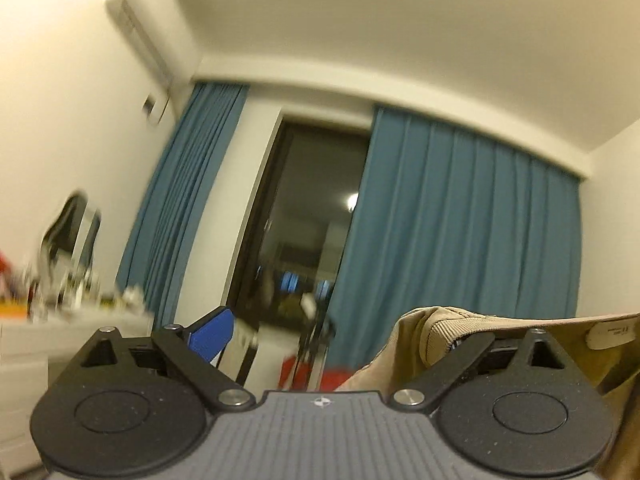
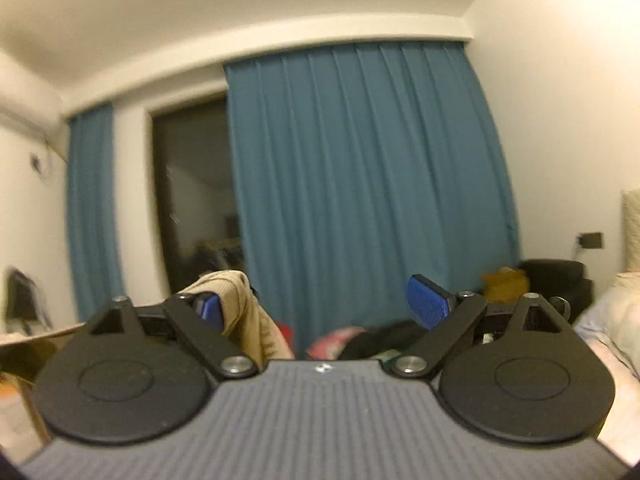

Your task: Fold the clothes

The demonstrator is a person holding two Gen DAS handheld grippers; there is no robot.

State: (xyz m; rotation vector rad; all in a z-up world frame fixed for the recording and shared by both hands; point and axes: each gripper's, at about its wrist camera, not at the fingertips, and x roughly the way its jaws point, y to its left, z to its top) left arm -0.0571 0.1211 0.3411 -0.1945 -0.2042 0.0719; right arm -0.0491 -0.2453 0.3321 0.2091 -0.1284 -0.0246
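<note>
A beige corduroy garment (image 1: 460,332) hangs over the right finger of my left gripper (image 1: 332,336), with a white label (image 1: 612,332) showing inside it. The left finger's blue pad (image 1: 210,338) stands far apart and bare, so the jaws are wide open. In the right wrist view the same beige garment (image 2: 244,312) drapes over the left finger of my right gripper (image 2: 320,308). The blue pad (image 2: 430,306) on the right finger is bare. Both grippers are raised and point at the curtains.
Blue curtains (image 1: 452,216) and a dark window (image 1: 304,216) fill the far wall. A cluttered white dresser (image 1: 72,320) stands at the left. Red items (image 1: 320,372) lie low in the middle. A bed (image 2: 616,320) and a dark armchair (image 2: 556,280) are at the right.
</note>
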